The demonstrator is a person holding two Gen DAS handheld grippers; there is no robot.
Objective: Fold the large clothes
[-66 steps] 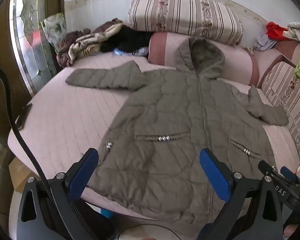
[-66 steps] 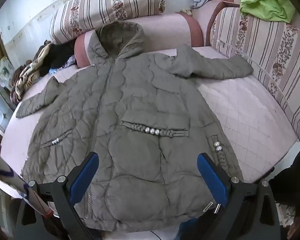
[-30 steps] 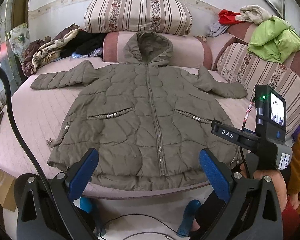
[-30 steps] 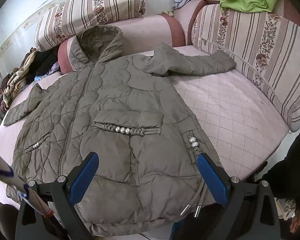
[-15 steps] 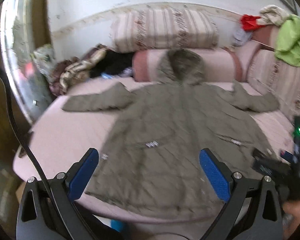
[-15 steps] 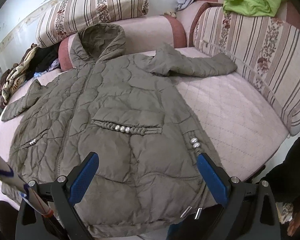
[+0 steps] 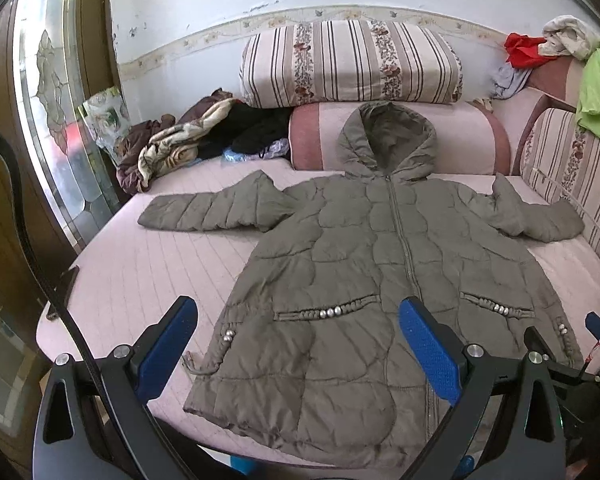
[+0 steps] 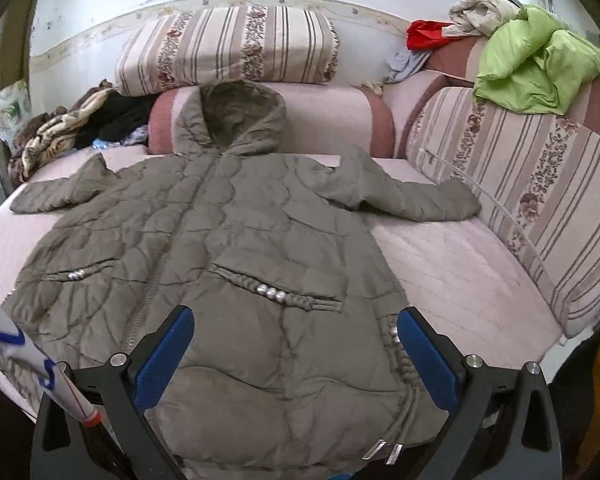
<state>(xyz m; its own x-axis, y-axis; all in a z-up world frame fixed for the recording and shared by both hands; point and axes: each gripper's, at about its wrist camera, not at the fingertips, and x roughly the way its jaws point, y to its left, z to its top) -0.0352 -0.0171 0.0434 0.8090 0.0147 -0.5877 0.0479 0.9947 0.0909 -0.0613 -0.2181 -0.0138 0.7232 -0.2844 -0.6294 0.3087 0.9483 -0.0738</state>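
Both tools, left tool (image 7: 296, 352) and right tool (image 8: 294, 354), are hovering wide open over the hooded puffer coat (image 7: 384, 280) hanging off the bed's (image 7: 148, 264) near edge, risking sliding off.

A lived-in home sitting room. Pink quilted corner sofa (image 8: 452, 264), striped floral bolster cushion (image 7: 352, 64), heaped crumpled clothes (image 7: 188, 140).

Two wrist fisheyes, low at the bed's near edge, facing 12 o'clock.
Left view sits toward 9, right toward 3; both share the spread coat (image 7: 380, 264) (image 8: 220, 240) and striped cushion (image 7: 350, 64) (image 8: 228, 44).
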